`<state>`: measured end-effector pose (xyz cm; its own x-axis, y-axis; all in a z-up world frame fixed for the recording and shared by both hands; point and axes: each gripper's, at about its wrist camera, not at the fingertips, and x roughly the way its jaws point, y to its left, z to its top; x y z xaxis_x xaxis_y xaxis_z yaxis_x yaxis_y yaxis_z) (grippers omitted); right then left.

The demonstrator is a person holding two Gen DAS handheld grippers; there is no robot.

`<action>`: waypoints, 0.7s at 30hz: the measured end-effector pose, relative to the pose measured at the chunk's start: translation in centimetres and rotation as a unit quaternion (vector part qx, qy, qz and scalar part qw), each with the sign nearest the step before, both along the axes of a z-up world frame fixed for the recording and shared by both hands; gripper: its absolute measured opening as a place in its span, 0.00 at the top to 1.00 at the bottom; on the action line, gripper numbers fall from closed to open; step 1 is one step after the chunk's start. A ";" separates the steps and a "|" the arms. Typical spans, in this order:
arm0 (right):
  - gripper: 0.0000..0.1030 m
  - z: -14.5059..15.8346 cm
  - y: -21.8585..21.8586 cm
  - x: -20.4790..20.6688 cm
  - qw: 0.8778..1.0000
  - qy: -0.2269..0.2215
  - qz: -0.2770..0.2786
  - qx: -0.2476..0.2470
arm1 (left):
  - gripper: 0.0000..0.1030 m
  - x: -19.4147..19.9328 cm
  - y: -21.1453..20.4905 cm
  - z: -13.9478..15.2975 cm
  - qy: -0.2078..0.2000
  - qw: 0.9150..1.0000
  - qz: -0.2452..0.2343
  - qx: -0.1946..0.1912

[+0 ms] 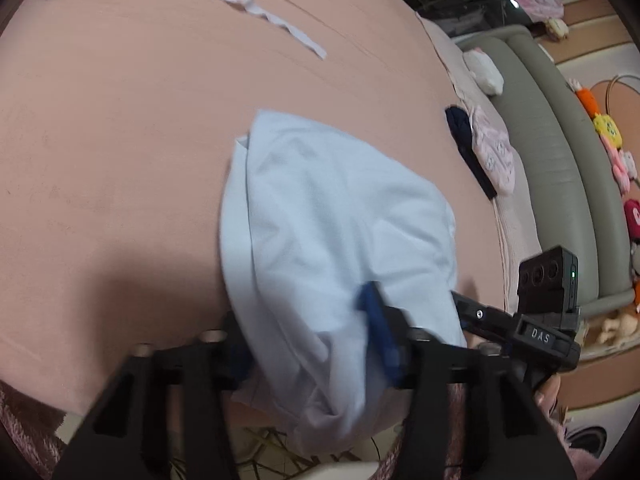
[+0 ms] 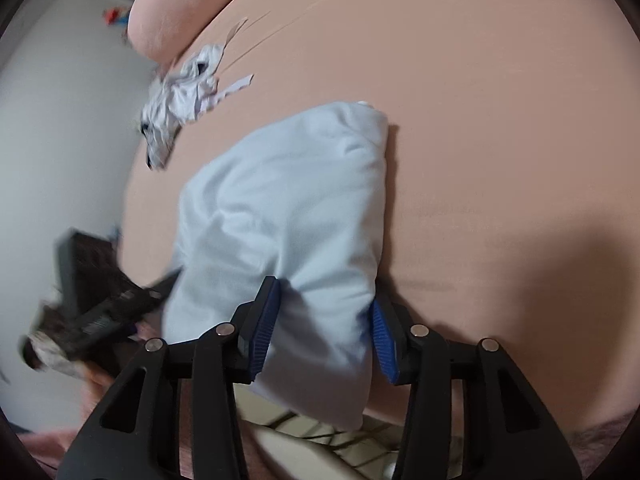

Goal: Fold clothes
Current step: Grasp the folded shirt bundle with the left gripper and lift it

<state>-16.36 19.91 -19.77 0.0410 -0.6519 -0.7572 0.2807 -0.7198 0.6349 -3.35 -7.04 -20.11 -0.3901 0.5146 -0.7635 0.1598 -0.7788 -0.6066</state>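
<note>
Light-blue garment [image 2: 288, 216] is lying mid-frame on pink bed [image 2: 480, 120], already partly folded. Right gripper [image 2: 320, 328] is pinching its near edge; left gripper [image 1: 308, 344] is also clamping cloth. White crumpled garment [image 2: 180, 96], upper left, is waiting unfolded.

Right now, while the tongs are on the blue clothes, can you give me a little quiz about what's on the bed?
1. True or false: the crumpled white garment lies on top of the pale blue garment.
2. What sits between the tips of the right tongs? A) a sock B) the pale blue garment C) nothing
3. What is the pale blue garment lying on?

Key
1. False: the two lie apart, with bare sheet between them.
2. B
3. The peach sheet, with its near edge hanging over the side.
</note>
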 end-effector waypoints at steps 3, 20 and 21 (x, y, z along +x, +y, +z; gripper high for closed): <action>0.76 1.8 1.1 0.4 1.000 0.019 -0.011 0.002 | 0.77 -0.4 1.8 1.9 0.016 0.999 -0.017 -0.025; 0.81 18.4 19.9 -17.1 0.955 0.219 -0.195 0.049 | 0.77 -26.3 28.3 14.8 0.172 0.972 -0.155 -0.031; 0.81 18.7 21.0 -19.0 0.952 0.222 -0.203 0.047 | 0.77 -28.3 29.7 14.7 0.174 0.971 -0.158 -0.031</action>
